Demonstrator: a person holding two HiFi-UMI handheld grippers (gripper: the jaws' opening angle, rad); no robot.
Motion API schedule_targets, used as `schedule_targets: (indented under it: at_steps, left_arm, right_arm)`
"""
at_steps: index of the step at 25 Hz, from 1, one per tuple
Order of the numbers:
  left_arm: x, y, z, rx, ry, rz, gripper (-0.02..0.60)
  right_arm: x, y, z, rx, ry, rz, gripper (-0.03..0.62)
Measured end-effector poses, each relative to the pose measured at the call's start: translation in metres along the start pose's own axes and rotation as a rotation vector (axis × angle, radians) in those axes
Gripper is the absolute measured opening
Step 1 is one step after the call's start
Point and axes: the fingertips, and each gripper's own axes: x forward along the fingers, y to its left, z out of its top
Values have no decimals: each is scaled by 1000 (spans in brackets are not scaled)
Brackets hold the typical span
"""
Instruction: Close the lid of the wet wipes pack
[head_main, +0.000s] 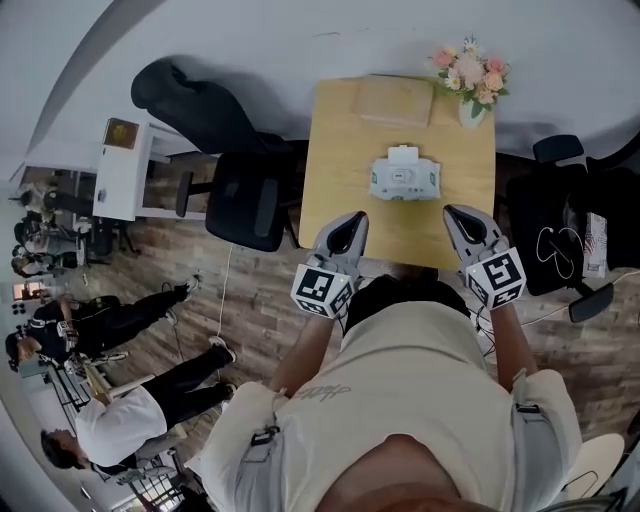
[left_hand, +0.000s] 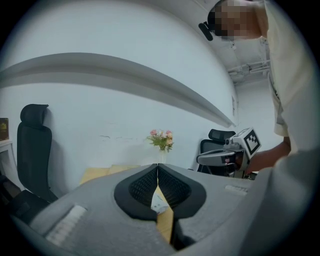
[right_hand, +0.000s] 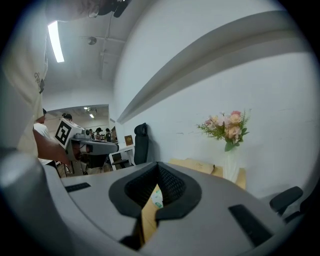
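The white wet wipes pack (head_main: 403, 178) lies in the middle of the wooden table (head_main: 340, 130), its lid flap (head_main: 403, 154) standing open on the far side. My left gripper (head_main: 352, 217) hovers over the table's near edge, left of the pack and short of it. My right gripper (head_main: 455, 211) is level with it on the right. Both are shut with nothing held. A sliver of the pack (left_hand: 159, 202) shows below the left gripper's (left_hand: 158, 167) closed tips. The same pack (right_hand: 157, 198) peeks under the right gripper (right_hand: 158, 164).
A vase of pink flowers (head_main: 470, 85) and a flat brown box (head_main: 395, 100) stand at the table's far end. Black office chairs flank the table, one at the left (head_main: 245, 200) and one at the right (head_main: 555, 235). People sit and stand at far left (head_main: 110, 320).
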Motion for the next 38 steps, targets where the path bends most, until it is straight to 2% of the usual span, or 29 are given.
schedule_targets:
  at_steps: [7, 14, 18, 25, 29, 33, 38]
  left_arm:
    - [16, 34, -3, 6, 9, -26, 18]
    - [47, 76, 16, 34, -10, -146, 18]
    - [64, 101, 23, 35, -19, -193, 18]
    - [97, 128, 14, 16, 22, -279, 18]
    - [113, 130, 9, 17, 43, -320, 18]
    - [124, 128, 1, 20, 63, -312, 17]
    - [141, 130, -12, -5, 93, -245, 17]
  right_arm:
    - [35, -7, 10, -16, 30, -30, 3]
    - [68, -11, 43, 22, 3, -158, 3]
    - [94, -16, 54, 2, 21, -207, 3]
    - [122, -38, 46, 4, 77, -331, 5]
    - [130, -52, 38, 7, 104, -354, 5]
    - [135, -65, 28, 6, 123, -341, 5]
    - [141, -86, 5, 35, 139, -296, 5]
